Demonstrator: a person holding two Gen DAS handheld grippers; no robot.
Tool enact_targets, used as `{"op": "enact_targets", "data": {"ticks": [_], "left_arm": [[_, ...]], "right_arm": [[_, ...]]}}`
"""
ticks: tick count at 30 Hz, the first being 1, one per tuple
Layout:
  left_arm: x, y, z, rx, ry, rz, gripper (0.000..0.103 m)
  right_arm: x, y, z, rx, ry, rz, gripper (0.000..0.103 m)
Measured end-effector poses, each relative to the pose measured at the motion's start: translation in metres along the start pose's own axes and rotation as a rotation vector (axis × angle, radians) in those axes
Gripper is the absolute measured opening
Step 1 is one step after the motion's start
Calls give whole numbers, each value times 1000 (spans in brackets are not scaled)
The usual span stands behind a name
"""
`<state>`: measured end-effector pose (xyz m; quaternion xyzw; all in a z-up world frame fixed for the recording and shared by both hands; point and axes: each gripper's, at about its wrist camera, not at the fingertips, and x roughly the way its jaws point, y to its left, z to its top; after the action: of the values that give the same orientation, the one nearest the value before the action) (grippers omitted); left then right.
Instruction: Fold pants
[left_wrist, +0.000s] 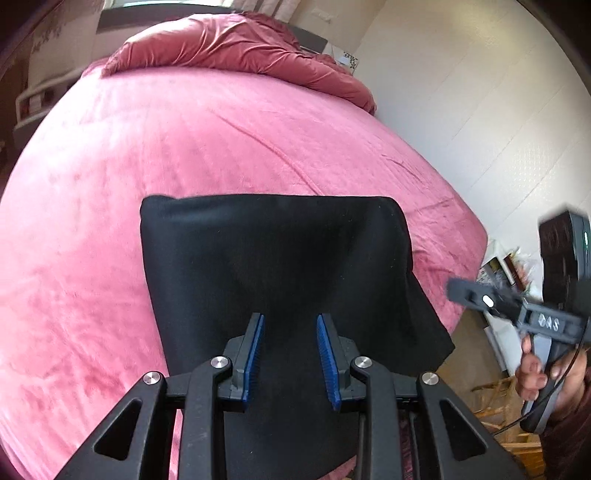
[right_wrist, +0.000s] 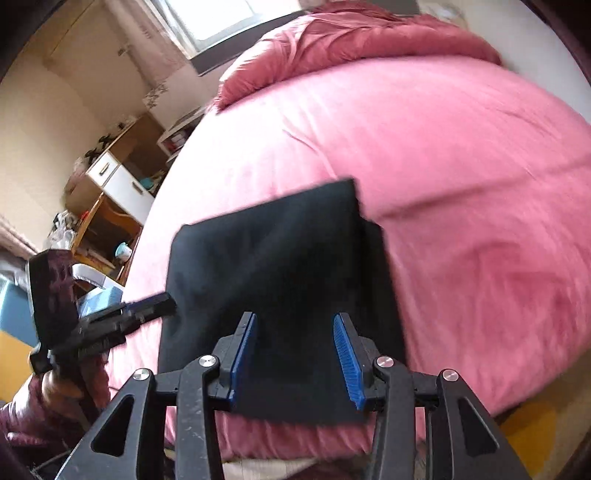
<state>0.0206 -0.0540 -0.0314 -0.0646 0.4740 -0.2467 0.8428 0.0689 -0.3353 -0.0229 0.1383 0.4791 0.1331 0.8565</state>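
The black pants (left_wrist: 280, 266) lie folded into a flat rectangle on the pink bed (left_wrist: 110, 206), near its front edge; they also show in the right wrist view (right_wrist: 273, 273). My left gripper (left_wrist: 290, 356) is open and empty, held above the near part of the pants. My right gripper (right_wrist: 297, 356) is open and empty too, above the near edge of the pants. The right gripper shows in the left wrist view (left_wrist: 480, 295), off the bed's right side. The left gripper shows in the right wrist view (right_wrist: 147, 312), by the pants' left edge.
A bunched red duvet (left_wrist: 236, 48) lies at the far end of the bed. White floor (left_wrist: 480, 110) runs along the right side. A wooden desk with drawers (right_wrist: 114, 177) and clutter stands left of the bed.
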Motion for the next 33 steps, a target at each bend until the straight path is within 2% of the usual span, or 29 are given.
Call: {"op": "enact_targets", "data": {"ticks": [3,5,9,17,22,31,33], "left_arm": [[3,-5,-1,38,-1,52,32],[7,-6,-3,47,9,83,33],[23,-13,-7,65,30,125,33],[42,-18,-12,78,64,148,33],[52,-19,-10,79,67,149,34],[52,-25,-11,86,57,158,34],[49,-24,-11,86,54,161,37]], "right_arm": [[26,14,14,-37,23,-8,45],[48,14,18,-41,75,-65,45],[68,3,15,-37,117,-168,45],[88,-7,11,-65,115,-197,42],[94,-14,14,-69,85,-174,42],[85,-14,9,-71,54,-157,42],[82,-14,8,-71,54,-152,42]]}}
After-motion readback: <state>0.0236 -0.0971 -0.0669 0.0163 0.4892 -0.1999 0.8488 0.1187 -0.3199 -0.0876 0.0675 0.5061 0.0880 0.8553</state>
